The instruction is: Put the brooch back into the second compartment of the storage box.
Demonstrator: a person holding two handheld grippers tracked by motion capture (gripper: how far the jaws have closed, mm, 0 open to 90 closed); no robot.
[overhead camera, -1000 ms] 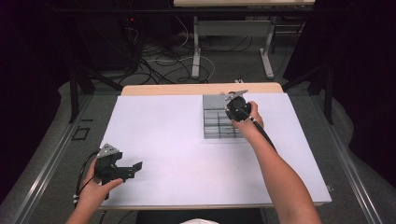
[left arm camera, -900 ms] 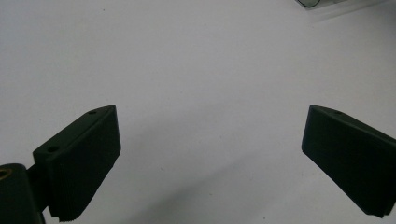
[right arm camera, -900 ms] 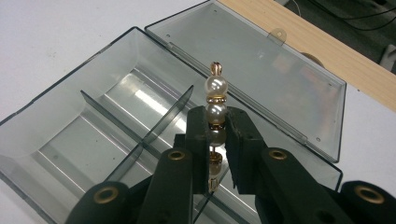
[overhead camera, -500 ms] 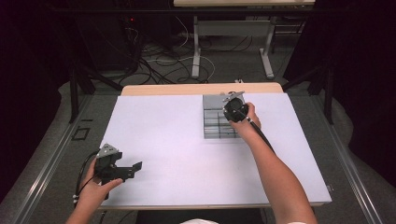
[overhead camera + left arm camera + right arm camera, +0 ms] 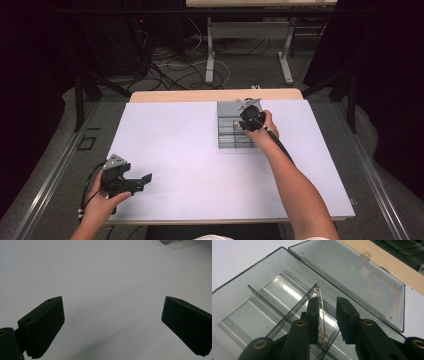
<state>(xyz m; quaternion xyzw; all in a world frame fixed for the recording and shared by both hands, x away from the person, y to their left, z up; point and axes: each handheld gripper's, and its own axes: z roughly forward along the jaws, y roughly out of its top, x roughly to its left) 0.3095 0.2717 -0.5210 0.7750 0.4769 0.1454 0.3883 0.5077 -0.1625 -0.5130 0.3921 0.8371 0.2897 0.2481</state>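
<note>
A clear plastic compartment box point(image 5: 231, 141) lies at the far right of the white table, its lid point(image 5: 352, 272) folded open behind it. My right gripper point(image 5: 248, 119) hangs over the box and points down into it. A gold safety pin point(image 5: 322, 312) stands between its jaws, against the left pad, with a gap to the right pad. These jaws have just been opening, and my right gripper point(image 5: 327, 302) is now open a little. The pin is above a divider of the box point(image 5: 249, 310). My left gripper point(image 5: 142, 182) rests at the near left, wide open point(image 5: 112, 315) and holding nothing.
The white table top point(image 5: 180, 145) spreads between the two hands. A wooden strip point(image 5: 200, 95) runs along its far edge. Behind it, cables and table legs point(image 5: 210, 55) stand on the floor. A metal rail point(image 5: 55, 175) borders the left side.
</note>
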